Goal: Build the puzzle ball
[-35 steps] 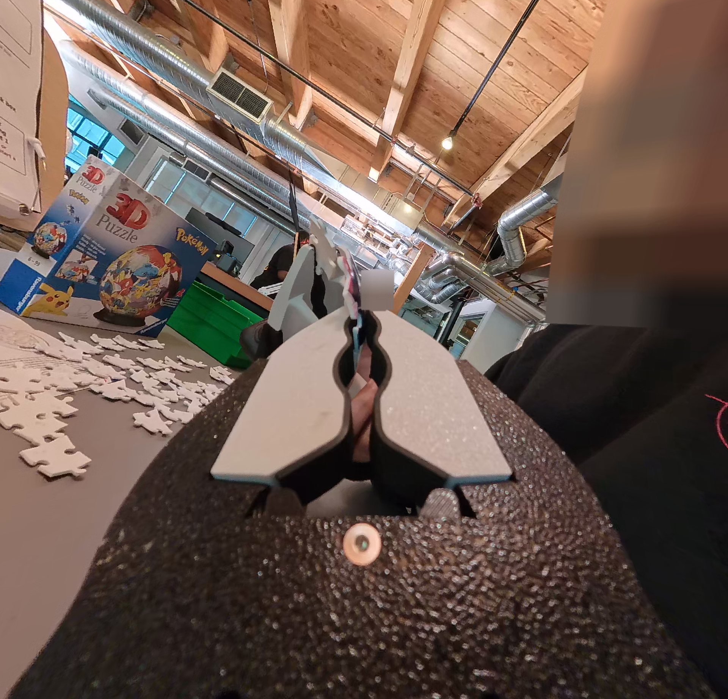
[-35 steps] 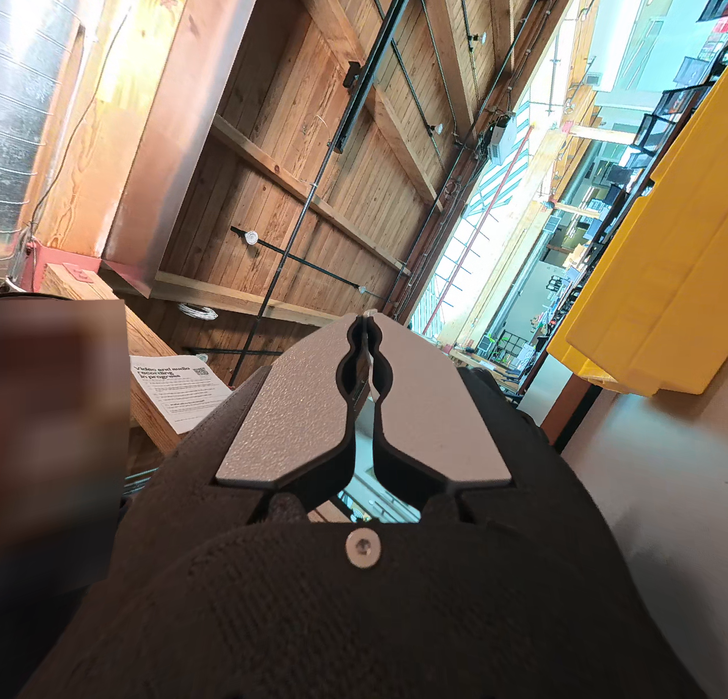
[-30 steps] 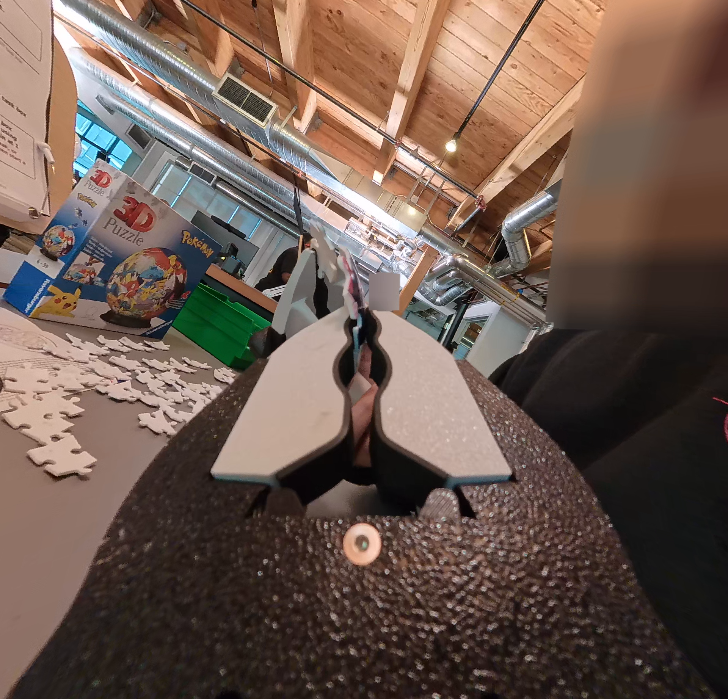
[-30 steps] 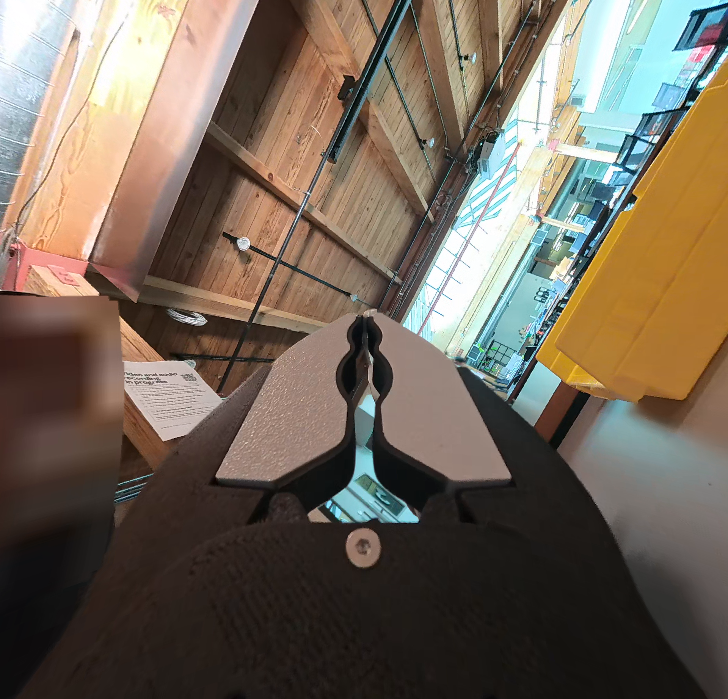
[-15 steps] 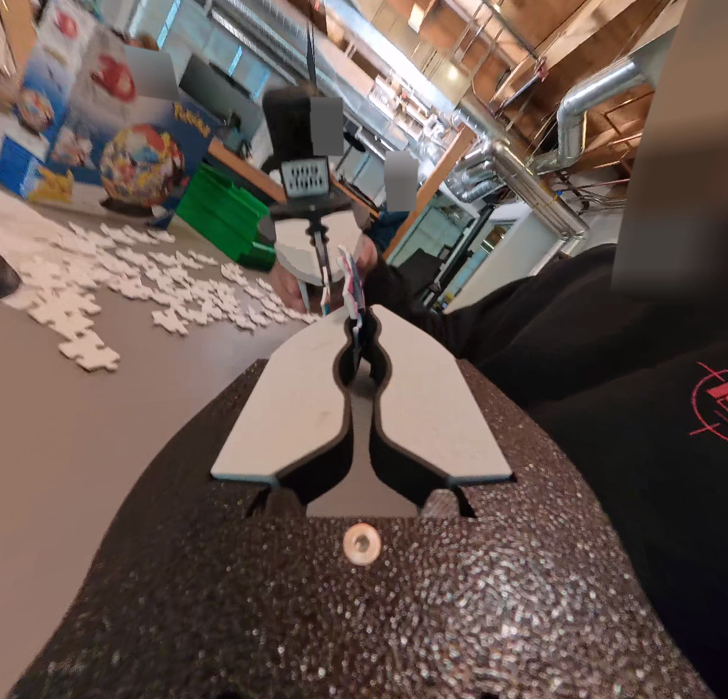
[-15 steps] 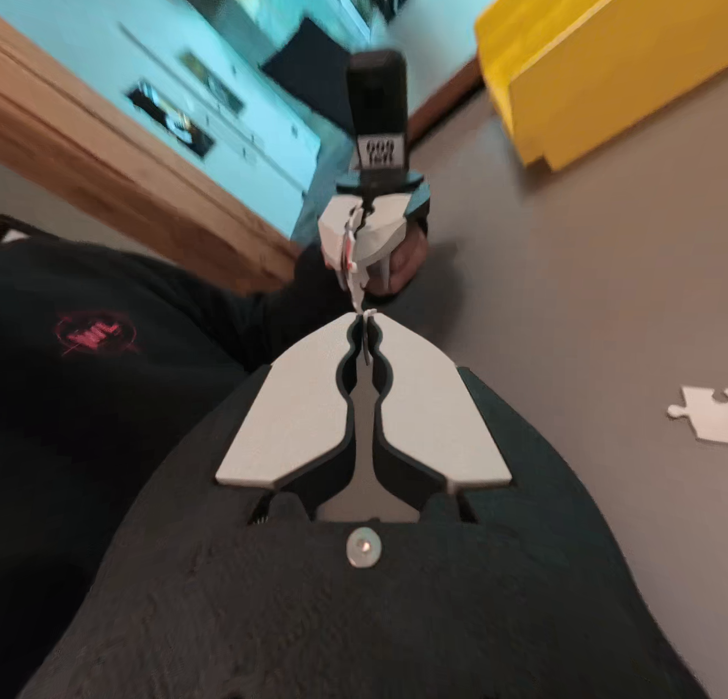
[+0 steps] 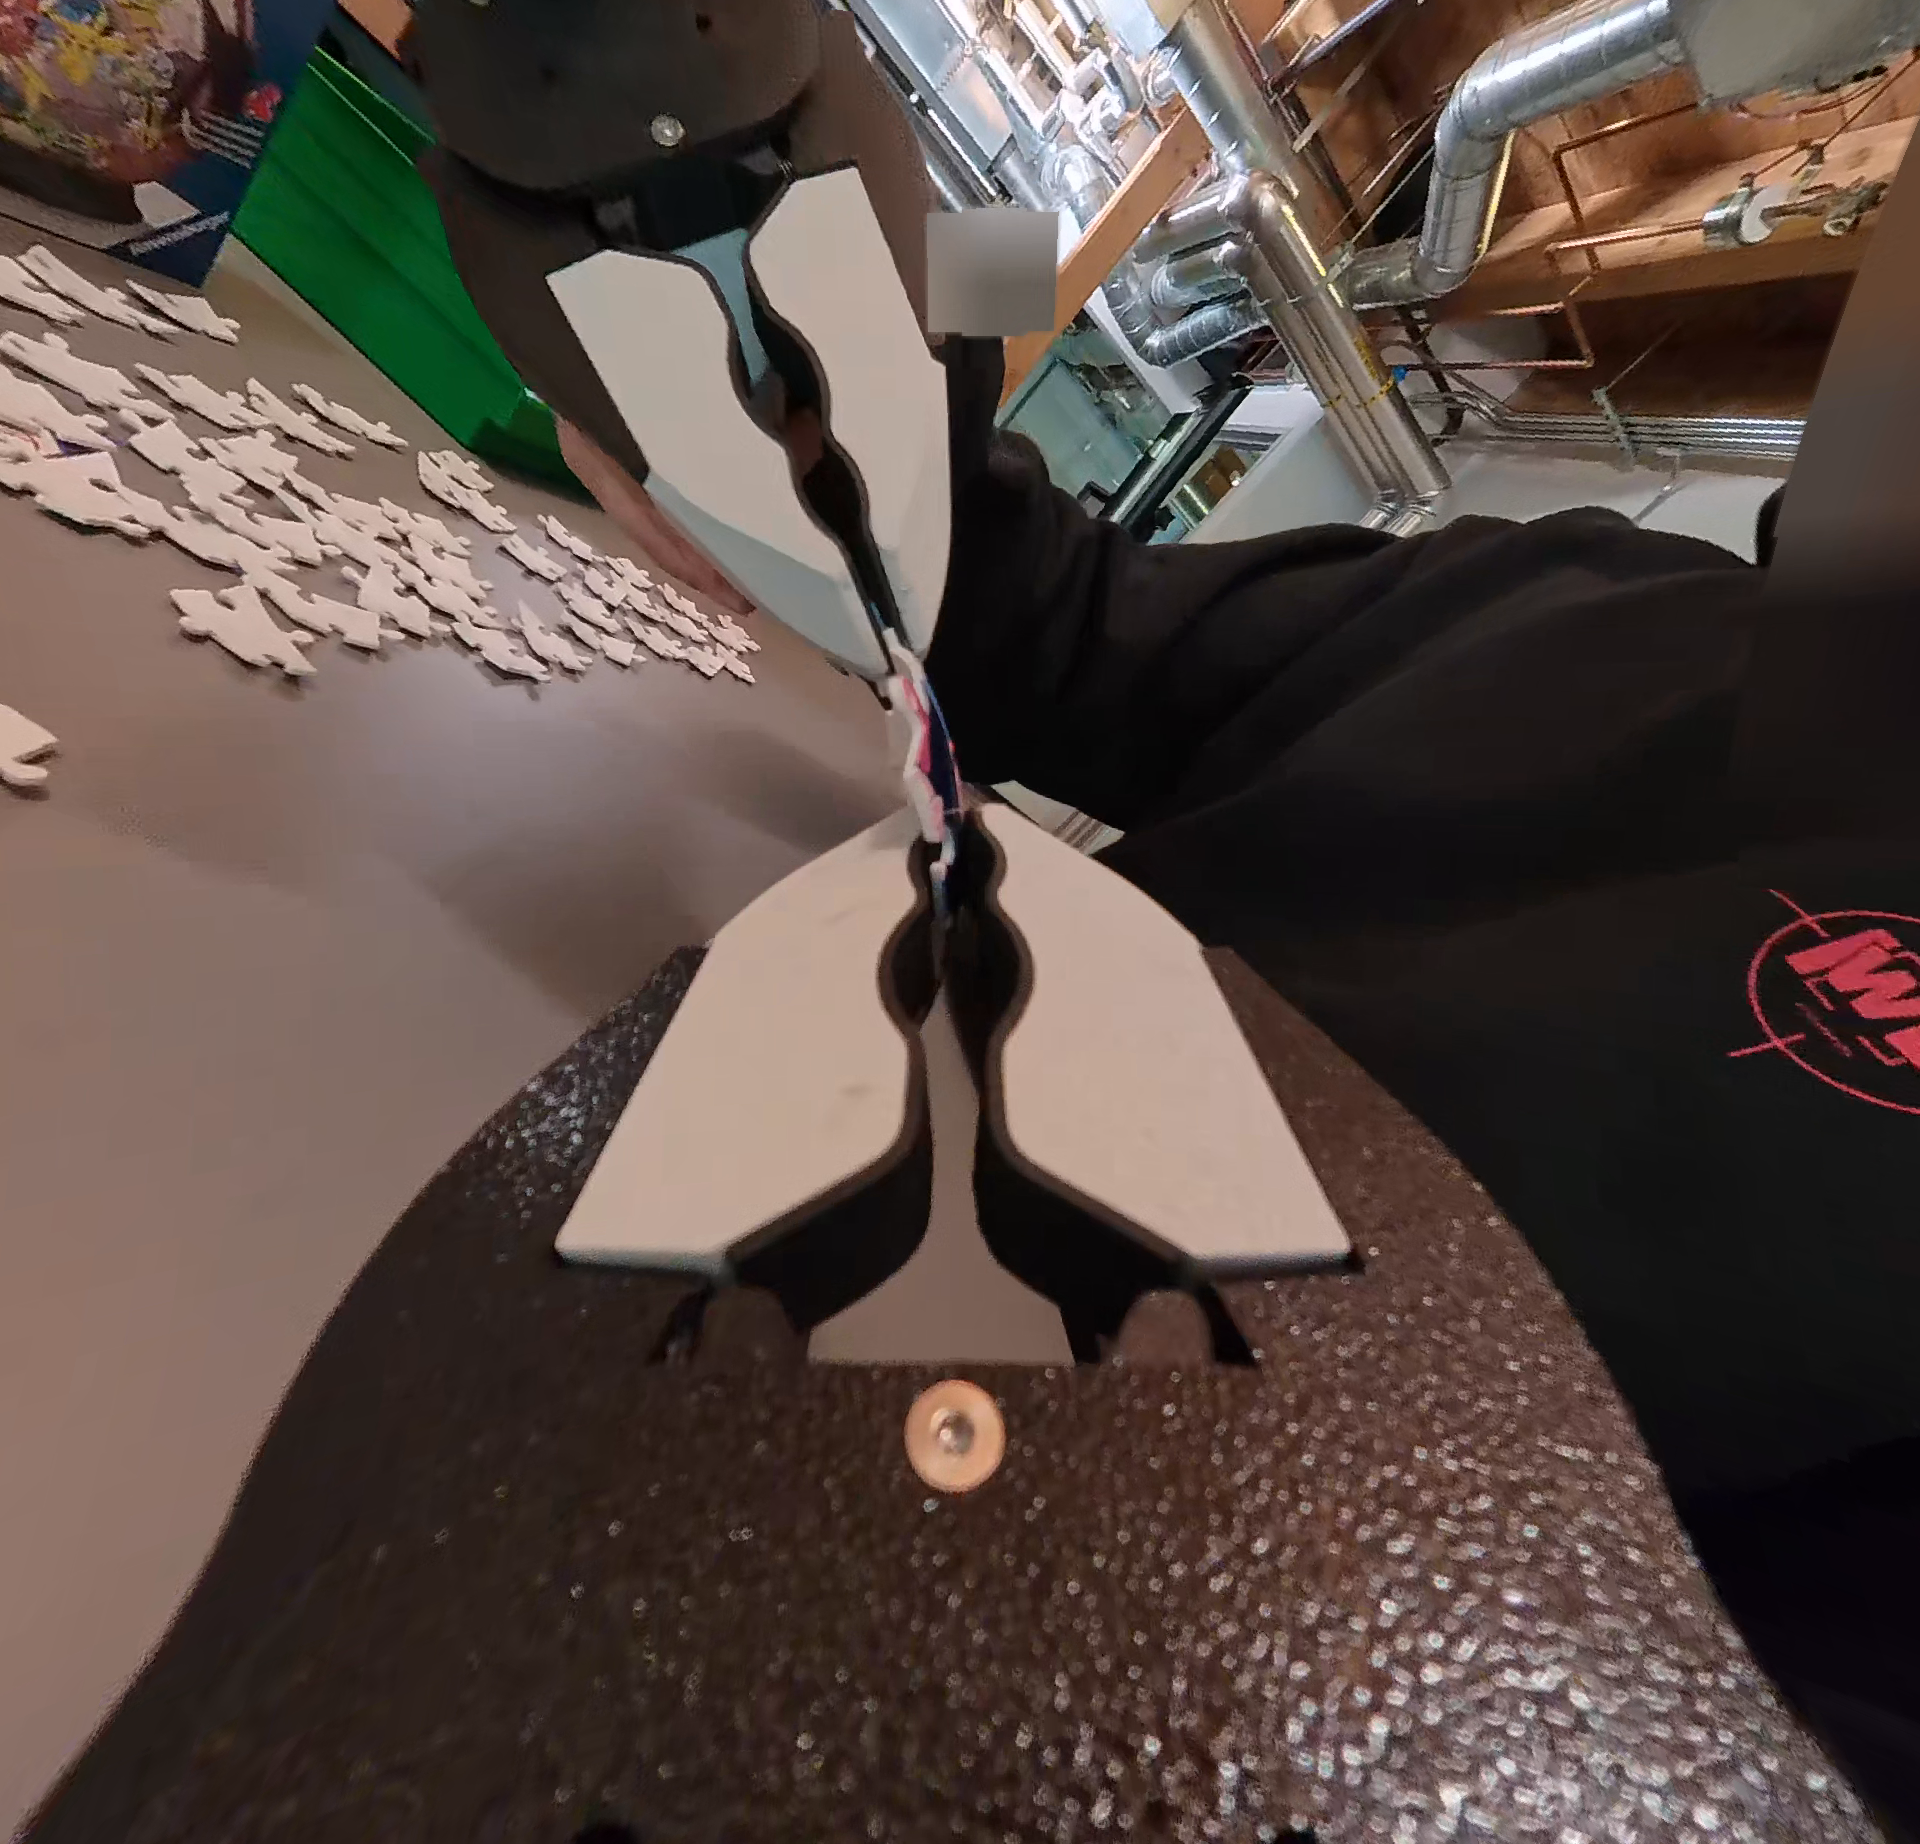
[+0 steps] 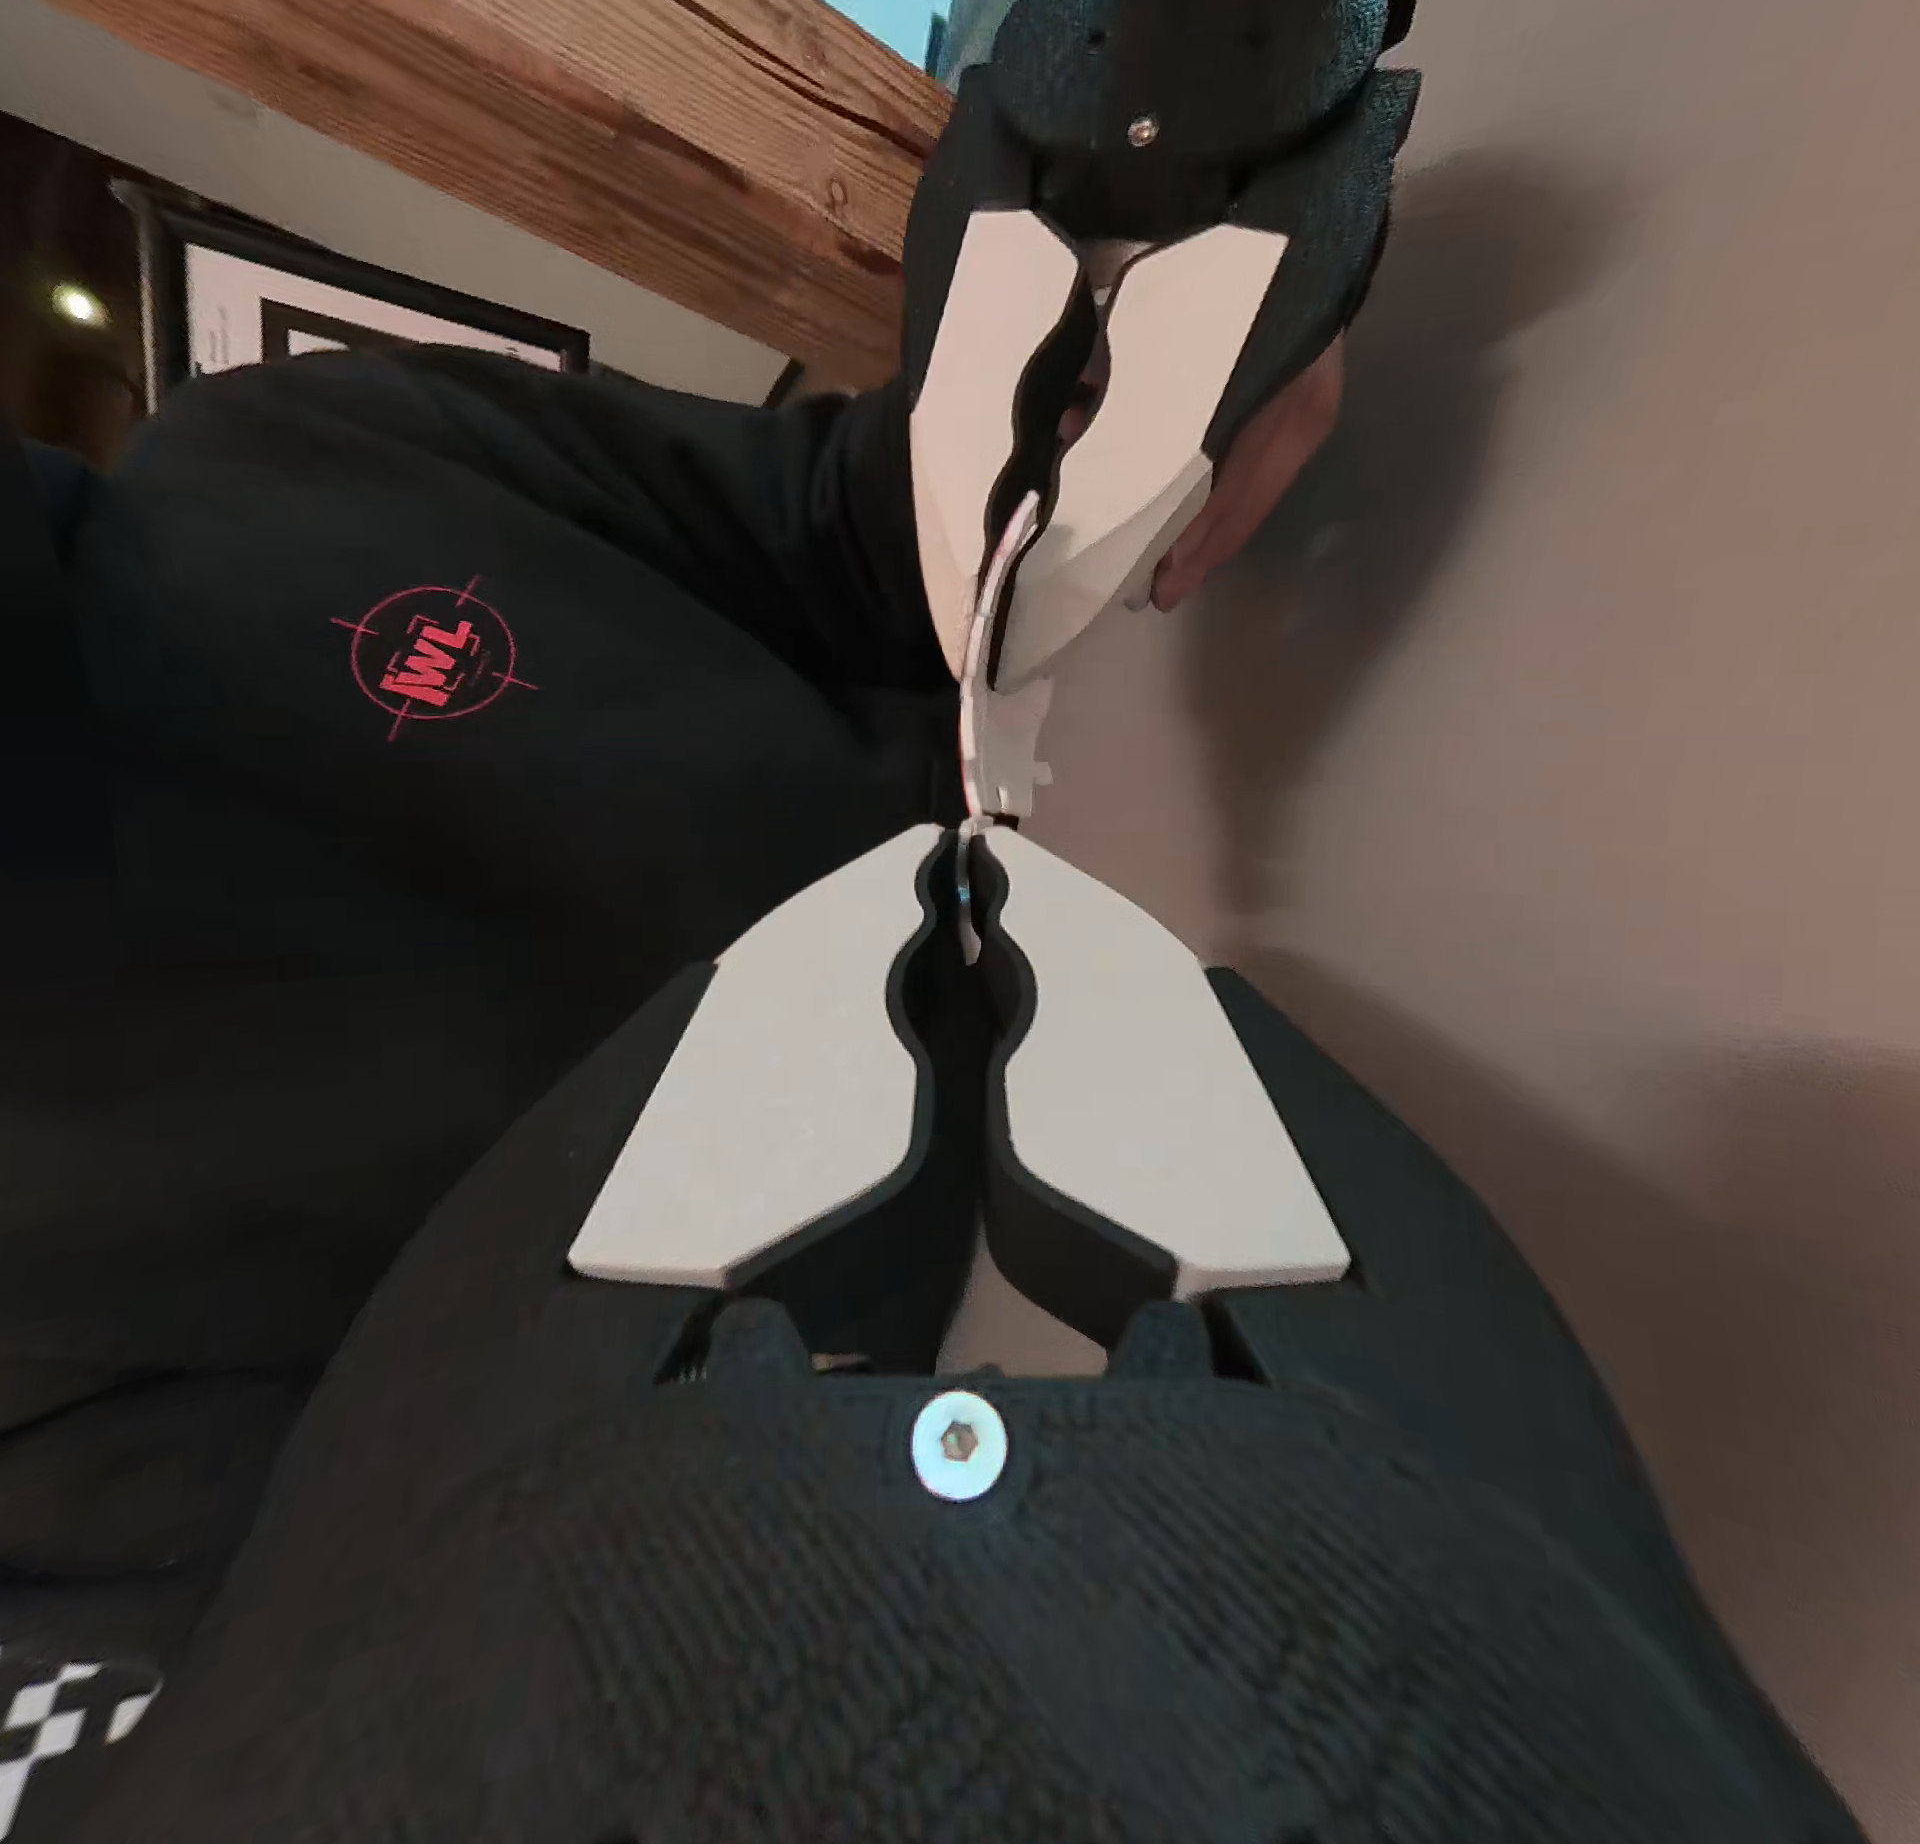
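Note:
My left gripper (image 7: 951, 844) is shut on a coloured puzzle piece (image 7: 928, 755), seen edge-on. My right gripper (image 7: 885, 656) comes in from above, tip to tip with the left one, and is shut on a second piece. The two pieces meet between the tips. In the right wrist view, my right gripper (image 8: 971, 833) grips a thin piece (image 8: 968, 906). The left gripper (image 8: 979, 651) faces it, holding a curved piece with its white back (image 8: 1000, 740) showing. The piece edges touch; I cannot tell whether they are locked together.
Several loose white-backed puzzle pieces (image 7: 312, 547) lie on the grey table (image 7: 312, 963) to the left. The puzzle box (image 7: 104, 80) and a green bin (image 7: 353, 267) stand behind them. A person's black sleeve (image 7: 1455, 755) fills the right side. My hands' fingertips stand some 4 centimetres from each other.
Both grippers have swung down from pointing at the ceiling and closed in on each other. The two held pieces, apart half a second ago, now touch.

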`<action>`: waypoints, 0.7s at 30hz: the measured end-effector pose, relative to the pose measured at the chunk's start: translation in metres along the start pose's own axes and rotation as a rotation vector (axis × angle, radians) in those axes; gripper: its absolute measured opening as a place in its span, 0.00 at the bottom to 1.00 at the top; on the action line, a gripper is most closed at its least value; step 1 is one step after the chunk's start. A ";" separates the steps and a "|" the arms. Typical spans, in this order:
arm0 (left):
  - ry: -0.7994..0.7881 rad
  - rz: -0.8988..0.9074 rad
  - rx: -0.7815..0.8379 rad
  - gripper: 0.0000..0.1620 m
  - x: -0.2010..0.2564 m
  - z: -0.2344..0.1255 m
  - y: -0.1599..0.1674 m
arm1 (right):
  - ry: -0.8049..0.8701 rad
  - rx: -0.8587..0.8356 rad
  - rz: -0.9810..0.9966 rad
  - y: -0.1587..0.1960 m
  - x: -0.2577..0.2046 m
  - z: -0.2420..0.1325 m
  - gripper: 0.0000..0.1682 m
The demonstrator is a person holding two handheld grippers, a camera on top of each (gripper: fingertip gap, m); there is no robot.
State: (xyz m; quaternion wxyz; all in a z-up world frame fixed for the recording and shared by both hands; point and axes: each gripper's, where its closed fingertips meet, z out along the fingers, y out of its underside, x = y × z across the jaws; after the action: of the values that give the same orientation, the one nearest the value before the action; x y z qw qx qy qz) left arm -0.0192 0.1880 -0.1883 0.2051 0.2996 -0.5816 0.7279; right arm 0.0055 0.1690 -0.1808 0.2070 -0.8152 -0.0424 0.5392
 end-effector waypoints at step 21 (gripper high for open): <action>0.093 -0.012 -0.023 0.01 0.006 0.003 0.008 | -0.078 -0.202 0.011 0.001 -0.006 0.010 0.02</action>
State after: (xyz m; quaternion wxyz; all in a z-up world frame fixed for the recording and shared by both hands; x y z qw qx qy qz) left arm -0.0283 0.1824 -0.1892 0.2395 0.2666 -0.5781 0.7330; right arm -0.0059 0.1693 -0.1792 0.1187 -0.8107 -0.1000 0.5645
